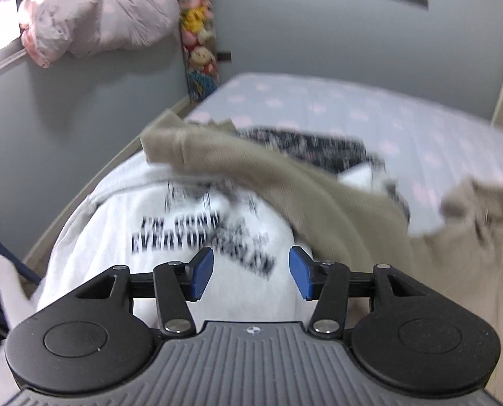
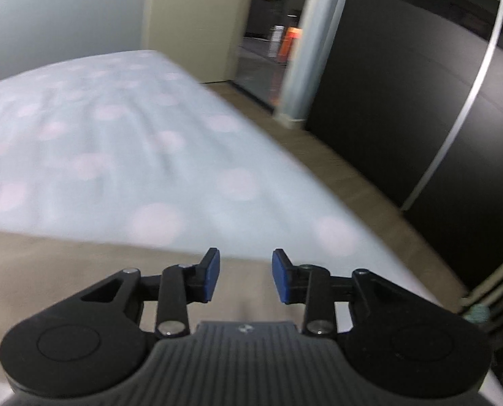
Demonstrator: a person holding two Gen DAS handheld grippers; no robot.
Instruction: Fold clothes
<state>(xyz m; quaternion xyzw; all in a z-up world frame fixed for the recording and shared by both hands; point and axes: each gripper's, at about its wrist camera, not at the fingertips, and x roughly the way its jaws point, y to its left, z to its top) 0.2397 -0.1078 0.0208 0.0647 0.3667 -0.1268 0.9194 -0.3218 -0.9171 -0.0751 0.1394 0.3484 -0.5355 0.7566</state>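
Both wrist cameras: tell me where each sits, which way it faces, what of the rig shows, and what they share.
Left wrist: sits behind the left gripper, facing a white printed shirt and a tan garment on the bed toward the wall corner; its open blue-padded fingers show.
Right wrist: sits behind the right gripper, facing along the bed toward a doorway; its open fingers show.
Shared: the dotted bedsheet and tan garment.

The white shirt [image 1: 170,230], low and left of centre in the left wrist view, bears blurred black print; only "EVERYON…" can be made out. The lines above and beside it are unreadable.
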